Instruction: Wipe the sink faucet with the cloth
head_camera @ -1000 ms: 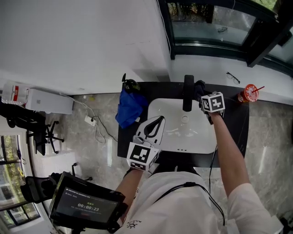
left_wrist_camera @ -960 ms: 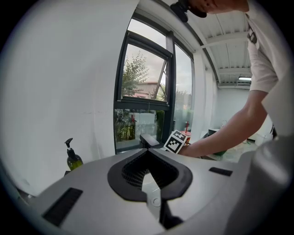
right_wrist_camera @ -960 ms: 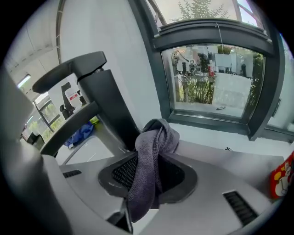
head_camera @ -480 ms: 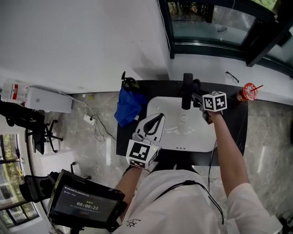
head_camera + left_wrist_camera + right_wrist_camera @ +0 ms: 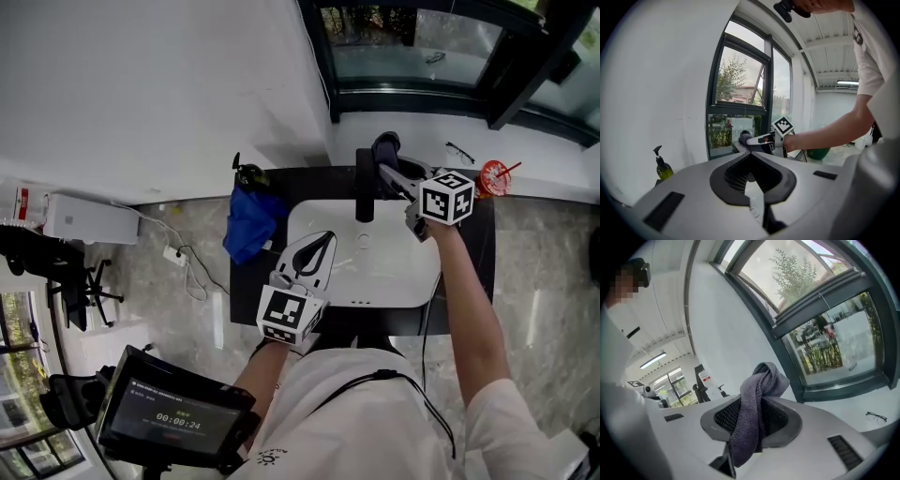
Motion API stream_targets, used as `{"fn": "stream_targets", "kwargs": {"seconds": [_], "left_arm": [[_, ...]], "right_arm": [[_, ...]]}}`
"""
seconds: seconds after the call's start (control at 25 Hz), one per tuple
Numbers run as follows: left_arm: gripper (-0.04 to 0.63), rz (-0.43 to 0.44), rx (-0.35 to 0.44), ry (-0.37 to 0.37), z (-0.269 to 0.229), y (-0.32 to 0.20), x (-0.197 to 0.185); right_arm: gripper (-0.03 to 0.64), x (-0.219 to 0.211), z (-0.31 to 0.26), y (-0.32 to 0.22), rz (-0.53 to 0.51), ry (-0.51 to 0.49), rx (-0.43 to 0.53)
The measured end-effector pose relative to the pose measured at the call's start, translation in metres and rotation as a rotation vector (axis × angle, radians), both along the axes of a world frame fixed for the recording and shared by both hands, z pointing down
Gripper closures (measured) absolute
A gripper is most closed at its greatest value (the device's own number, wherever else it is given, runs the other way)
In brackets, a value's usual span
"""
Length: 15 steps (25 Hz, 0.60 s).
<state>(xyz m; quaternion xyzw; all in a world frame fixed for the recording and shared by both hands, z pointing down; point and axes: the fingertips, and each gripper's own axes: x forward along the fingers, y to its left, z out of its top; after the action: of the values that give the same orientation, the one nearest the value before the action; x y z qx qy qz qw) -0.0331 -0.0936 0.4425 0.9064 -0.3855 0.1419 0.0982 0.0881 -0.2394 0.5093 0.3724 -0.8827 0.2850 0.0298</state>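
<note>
Two grippers, one loaded. R gripper [image 5: 386, 169]: jaws clenched on the cloth [image 5: 757, 399], a grey-purple towel folded over the jaw tips, one end bunched above, the other trailing down through the gap. L gripper [image 5: 323, 244]: jaws together, nothing between. It is parked over the sink [image 5: 394, 272] at approx. 7 o'clock of the faucet [image 5: 363, 187], well apart from it.

Cloth position, head view: at the faucet's far end, approx. 1 o'clock, just beside its dark body. Contact w/ the faucet: cannot tell.

Handling (est.): cloth is light, soft, limp; woven pile should grip metal w/o slipping. It will sag, so only the bunched end beyond the tips makes a usable pad. Current hold, mid-length, looks adequate; a hold nearer the end would leave less pad. Faucet is rigid and fixed. Wrap the bunch round it w/ moderate pressure and keep jaw tips off the finish.
</note>
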Motion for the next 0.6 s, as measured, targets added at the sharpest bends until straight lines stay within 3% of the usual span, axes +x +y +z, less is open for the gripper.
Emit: {"fn": "stream_targets", "kwargs": {"seconds": [0.2,0.32,0.44,0.6], "left_arm": [[0.601,0.001,0.001,0.006,-0.001,0.000,0.001],[0.601,-0.005,0.002,0.003,-0.001,0.000,-0.001],[0.601,-0.014,0.002,0.000,0.001,0.000,-0.005],[0.601,-0.025,0.000,-0.007,0.004,0.000,-0.009]], "right_arm": [[0.495,0.006,-0.064,-0.009,0.011,-0.109,0.125],[0.495,0.021,-0.088,-0.020,0.053,-0.111,0.184],[0.495,0.035,-0.082,-0.030,0.098,-0.035,0.192],[0.495,0.047,-0.031,-0.034,0.137,0.162,0.116]]}}
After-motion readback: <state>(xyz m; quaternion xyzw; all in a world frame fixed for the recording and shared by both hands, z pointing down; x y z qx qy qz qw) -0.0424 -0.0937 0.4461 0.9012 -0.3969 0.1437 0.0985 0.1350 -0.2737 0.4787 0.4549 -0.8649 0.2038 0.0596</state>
